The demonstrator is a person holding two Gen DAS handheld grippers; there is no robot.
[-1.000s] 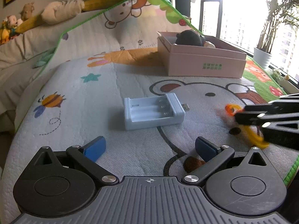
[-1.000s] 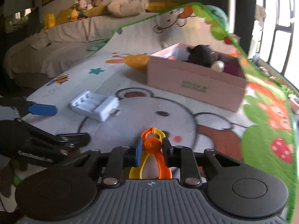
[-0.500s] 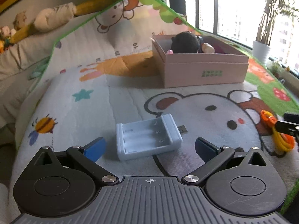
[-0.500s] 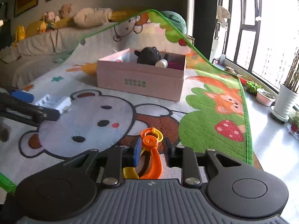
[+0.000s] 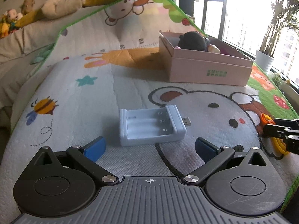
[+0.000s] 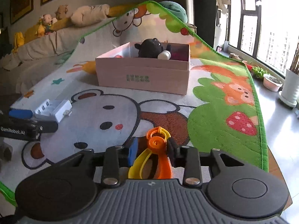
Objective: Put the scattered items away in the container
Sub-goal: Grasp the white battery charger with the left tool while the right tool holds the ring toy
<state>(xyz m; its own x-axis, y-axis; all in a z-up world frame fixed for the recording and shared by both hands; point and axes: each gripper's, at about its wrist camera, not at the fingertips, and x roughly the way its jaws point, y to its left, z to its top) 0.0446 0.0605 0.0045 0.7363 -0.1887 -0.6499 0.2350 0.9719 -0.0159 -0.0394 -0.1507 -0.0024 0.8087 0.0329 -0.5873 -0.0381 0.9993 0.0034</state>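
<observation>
A pale blue battery charger (image 5: 152, 127) with a USB plug lies on the play mat, just ahead of my open, empty left gripper (image 5: 150, 148). It also shows in the right wrist view (image 6: 54, 109). My right gripper (image 6: 151, 147) has its jaws partly apart around orange and yellow toy scissors (image 6: 156, 155) that rest on the mat; whether the pads touch them is unclear. The scissors also show in the left wrist view (image 5: 274, 141). The pink box (image 6: 143, 74) stands further back and holds a black plush toy (image 6: 150, 48).
The cartoon play mat (image 6: 205, 112) ends at a green edge on the right, with bare floor and plant pots (image 6: 271, 82) beyond. A sofa with stuffed toys (image 5: 59, 5) lies behind on the left. The left gripper's finger (image 6: 20, 113) shows at the left.
The right gripper's jaws have opened a little around the scissors and it has lowered toward the mat. The left gripper has drawn closer to the charger.
</observation>
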